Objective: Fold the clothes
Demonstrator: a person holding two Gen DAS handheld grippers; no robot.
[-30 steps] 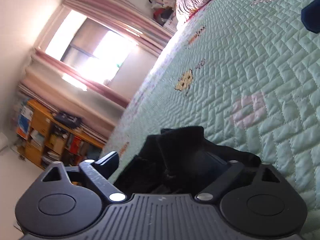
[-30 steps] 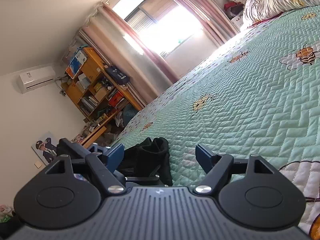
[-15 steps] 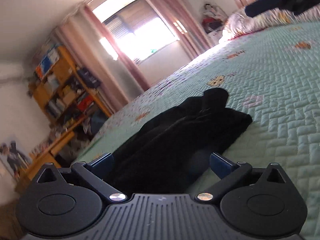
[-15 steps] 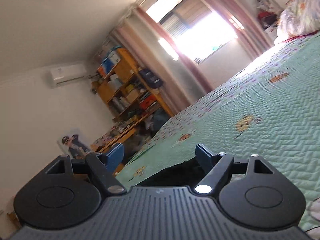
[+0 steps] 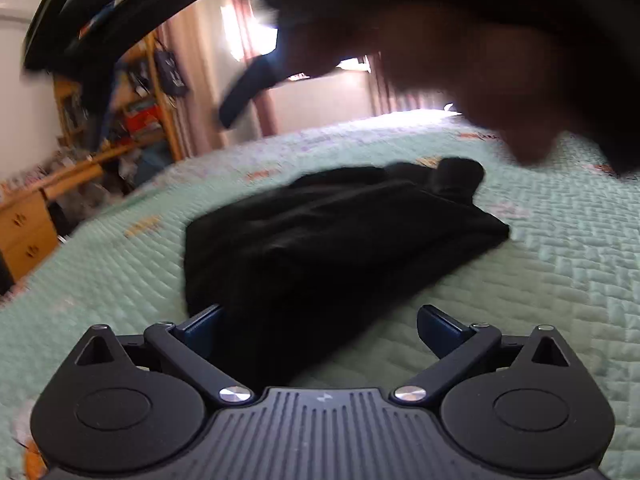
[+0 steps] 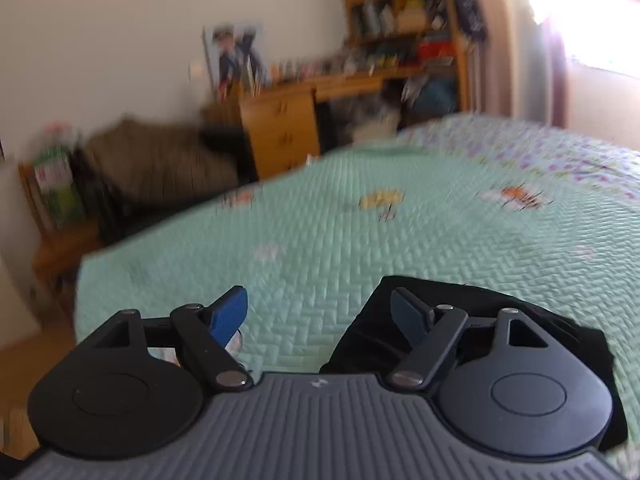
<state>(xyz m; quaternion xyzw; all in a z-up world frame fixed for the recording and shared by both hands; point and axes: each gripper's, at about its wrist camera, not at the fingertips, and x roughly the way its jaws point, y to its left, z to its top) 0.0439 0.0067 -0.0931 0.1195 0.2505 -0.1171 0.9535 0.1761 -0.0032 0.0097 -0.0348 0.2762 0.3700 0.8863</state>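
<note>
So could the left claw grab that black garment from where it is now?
Probably yes. The left claw is open, and the near end of the black garment lies on the green quilt right in front of it, partly between its fingers. Nothing blocks it.

free: quilt (image 6: pixel 320 240) left | obstacle: black garment (image 5: pixel 340 240) centre

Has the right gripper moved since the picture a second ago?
Yes. The right gripper has swung away from the window, then ahead, now at the right edge, toward the desk.
</note>
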